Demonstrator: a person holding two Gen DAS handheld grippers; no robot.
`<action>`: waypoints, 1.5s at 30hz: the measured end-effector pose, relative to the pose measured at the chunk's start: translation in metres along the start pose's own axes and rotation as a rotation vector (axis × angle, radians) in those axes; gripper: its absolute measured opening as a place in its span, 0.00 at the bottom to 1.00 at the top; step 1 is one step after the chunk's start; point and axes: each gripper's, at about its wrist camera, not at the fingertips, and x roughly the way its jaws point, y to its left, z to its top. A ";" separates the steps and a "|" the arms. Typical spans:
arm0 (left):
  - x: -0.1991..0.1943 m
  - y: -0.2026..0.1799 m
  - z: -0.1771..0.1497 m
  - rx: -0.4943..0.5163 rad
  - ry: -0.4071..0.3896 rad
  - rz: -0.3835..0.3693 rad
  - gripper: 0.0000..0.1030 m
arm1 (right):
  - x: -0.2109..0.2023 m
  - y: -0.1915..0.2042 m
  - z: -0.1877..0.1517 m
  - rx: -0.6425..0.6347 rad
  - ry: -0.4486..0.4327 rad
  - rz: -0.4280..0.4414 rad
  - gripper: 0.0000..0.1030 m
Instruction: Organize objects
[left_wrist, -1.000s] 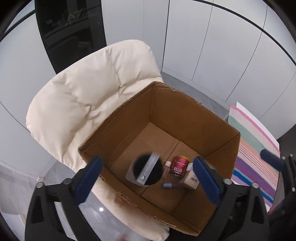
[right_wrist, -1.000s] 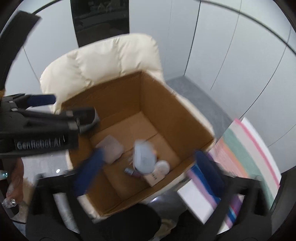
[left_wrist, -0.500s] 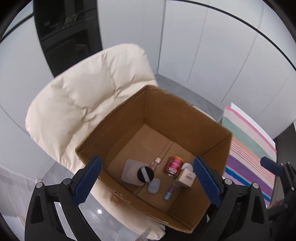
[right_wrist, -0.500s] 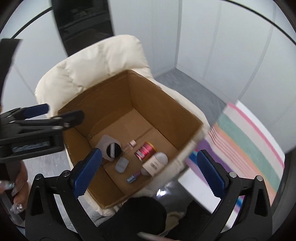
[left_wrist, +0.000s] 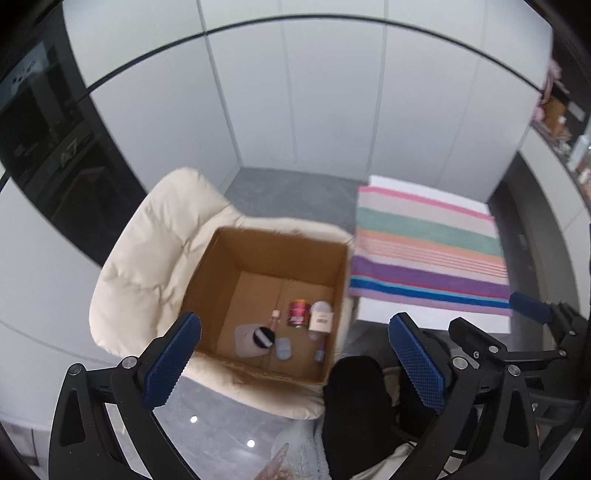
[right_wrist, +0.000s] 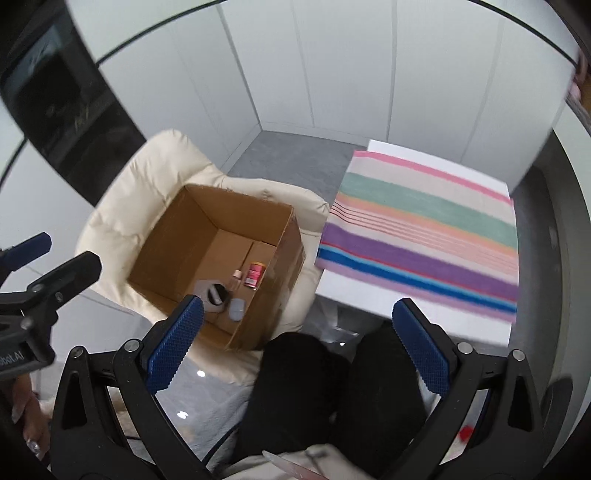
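Both grippers spread, nothing held | left gripper (left_wrist: 295, 354) nearer the cardboard box (left_wrist: 221, 258) | box sits on cream chair (left_wrist: 147, 251), ahead-below left jaws | small items (left_wrist: 299, 313) lie on box floor | right gripper (right_wrist: 299, 345) offset rightward.

Both wrist views are evenly and brightly lit by diffuse light, with soft shadows inside the cardboard box (left_wrist: 280, 254) and small specular glints on the glossy grey floor (left_wrist: 221, 424) at lower left of each frame. Fisheye distortion bends the white wall panels (left_wrist: 332, 92) into arcs toward the edges, and black vignetting fills the corners. Motion blur smears the striped cloth (right_wrist: 424, 236) at right, strongest along its lower right edge in the right wrist view, while the blue gripper pads (right_wrist: 173, 350) near the lens stay sharp.
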 end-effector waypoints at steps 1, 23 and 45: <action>-0.004 0.003 0.000 -0.015 -0.002 0.002 1.00 | -0.006 -0.005 0.001 0.023 -0.003 -0.005 1.00; -0.008 -0.026 -0.025 0.090 0.047 -0.008 1.00 | -0.053 -0.012 -0.039 0.143 -0.064 -0.151 1.00; -0.007 -0.029 -0.029 0.102 0.048 0.011 1.00 | -0.049 -0.009 -0.044 0.139 -0.053 -0.138 1.00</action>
